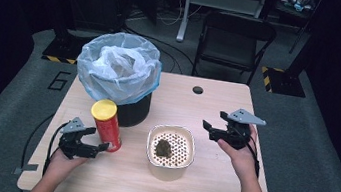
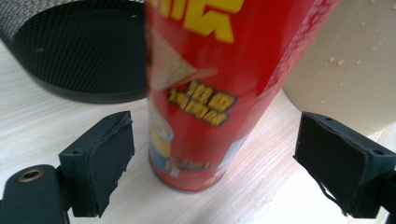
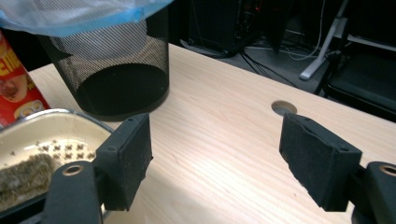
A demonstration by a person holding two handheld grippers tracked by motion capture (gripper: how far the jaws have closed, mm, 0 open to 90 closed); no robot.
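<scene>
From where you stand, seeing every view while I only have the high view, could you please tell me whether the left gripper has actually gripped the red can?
Observer: Not yet. In the left gripper view the red can stands between the open jaws of the left gripper, with a gap at each pad.
Operator: Thank you. Is the can upright there?
Observer: Yes, its base sits flat on the table.
Operator: And is the right gripper carrying anything?
Observer: No. In the right gripper view the right gripper is open with only bare wood between its jaws.
</scene>
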